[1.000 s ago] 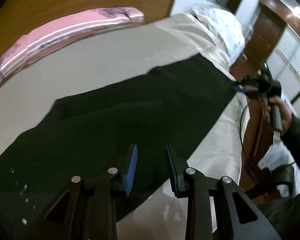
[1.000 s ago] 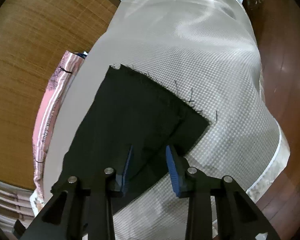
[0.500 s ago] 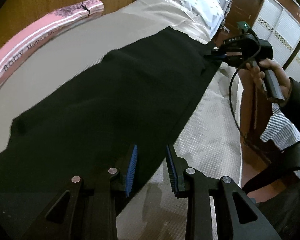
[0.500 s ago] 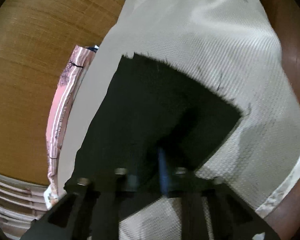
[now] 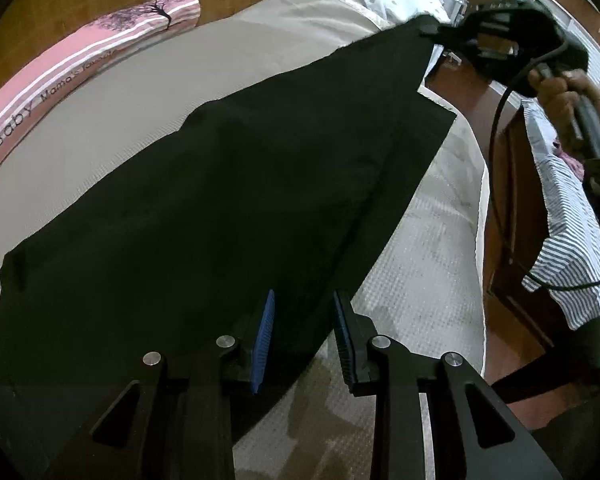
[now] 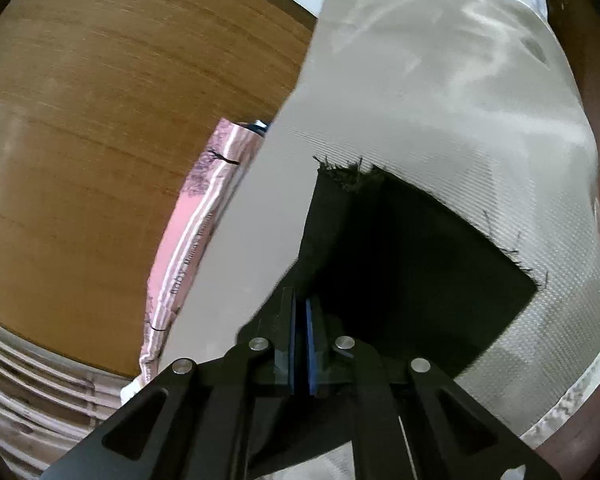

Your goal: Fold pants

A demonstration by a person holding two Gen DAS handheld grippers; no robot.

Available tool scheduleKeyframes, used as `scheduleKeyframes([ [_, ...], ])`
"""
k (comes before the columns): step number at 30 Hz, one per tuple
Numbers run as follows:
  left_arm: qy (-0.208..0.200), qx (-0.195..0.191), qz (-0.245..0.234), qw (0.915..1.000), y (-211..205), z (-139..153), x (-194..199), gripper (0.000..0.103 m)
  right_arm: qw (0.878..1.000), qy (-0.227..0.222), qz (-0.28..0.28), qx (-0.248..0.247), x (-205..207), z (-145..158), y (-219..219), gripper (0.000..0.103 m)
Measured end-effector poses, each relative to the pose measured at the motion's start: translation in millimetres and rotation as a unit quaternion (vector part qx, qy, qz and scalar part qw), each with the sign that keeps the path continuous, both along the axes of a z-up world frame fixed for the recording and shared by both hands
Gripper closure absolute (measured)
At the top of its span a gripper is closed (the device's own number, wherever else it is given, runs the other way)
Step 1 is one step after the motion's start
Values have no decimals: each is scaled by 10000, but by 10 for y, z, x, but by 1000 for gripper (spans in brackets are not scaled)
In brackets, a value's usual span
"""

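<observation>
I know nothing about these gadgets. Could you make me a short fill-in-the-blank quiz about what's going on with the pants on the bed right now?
1. The pants are the colour ____.
2. The right gripper has its fingers ____ on the pants' fabric.
3. The left gripper has its fingers ____, with nothing clamped between them.
4. The long pink pillow bears the printed word ____ near one end.

Missing words: black; shut; open; Baby

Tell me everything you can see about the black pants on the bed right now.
The black pants are plain dark woven cloth, spread lengthwise across the beige bedspread. Their far end is lifted off the bed, pinched in the right gripper, which is shut on the fabric. That hem looks raw, with loose threads fraying out. The left gripper hangs open over the near edge, which drapes flat with a few soft creases.
</observation>
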State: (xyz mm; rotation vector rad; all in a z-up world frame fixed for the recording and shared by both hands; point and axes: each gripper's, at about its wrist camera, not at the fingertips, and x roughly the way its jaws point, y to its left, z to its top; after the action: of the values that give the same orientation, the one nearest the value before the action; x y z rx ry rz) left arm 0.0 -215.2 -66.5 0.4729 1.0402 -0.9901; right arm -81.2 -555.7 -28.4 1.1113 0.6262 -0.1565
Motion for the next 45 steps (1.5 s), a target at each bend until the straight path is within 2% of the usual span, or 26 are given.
scheduleKeyframes([
  [4,-66,46,-13,10000,-129,-7,9,73,9999,-42,18,-94,4,106,47,98],
  [6,-100,-33,-79,9999,-160,28,13,83,9999,-26,-4,-129,-36,119,45,98],
  [7,-142,-79,-122,9998,-177,50,11,92,9999,-10,-15,-158,-55,124,45,98],
  [11,-340,-46,-346,9988,-259,79,-66,96,9995,112,-145,-267,-224,82,33,98],
  [14,-189,-3,-395,9990,-285,12,-77,97,9989,305,-305,-179,-398,-85,17,98],
  [21,-145,60,-512,9986,-294,-59,-138,97,9935,959,-615,70,-648,-640,-25,99],
  [26,-121,204,-575,9981,-352,-114,-134,96,9910,1116,-677,283,-679,-848,-42,98],
  [29,-62,112,-535,9985,-327,-83,-119,91,9896,1135,-820,314,-713,-865,-115,93],
  [33,238,-273,-304,9989,-201,34,-41,84,9879,1246,-910,128,-699,-820,-217,89],
  [35,202,-440,-159,9987,-95,114,0,83,9865,1305,-986,96,-695,-815,-260,89],
  [37,108,-548,90,9984,52,180,72,80,9856,1346,-1013,-117,-668,-782,-286,97],
  [39,45,-641,444,9969,267,224,187,79,9831,1521,-943,-373,-628,-773,-272,98],
  [42,8,-676,1149,9911,701,247,438,78,9805,1693,-885,-459,-592,-814,-259,98],
  [45,-176,-644,1880,9799,1161,262,661,78,9768,1838,-971,-519,-594,-732,-268,90],
])
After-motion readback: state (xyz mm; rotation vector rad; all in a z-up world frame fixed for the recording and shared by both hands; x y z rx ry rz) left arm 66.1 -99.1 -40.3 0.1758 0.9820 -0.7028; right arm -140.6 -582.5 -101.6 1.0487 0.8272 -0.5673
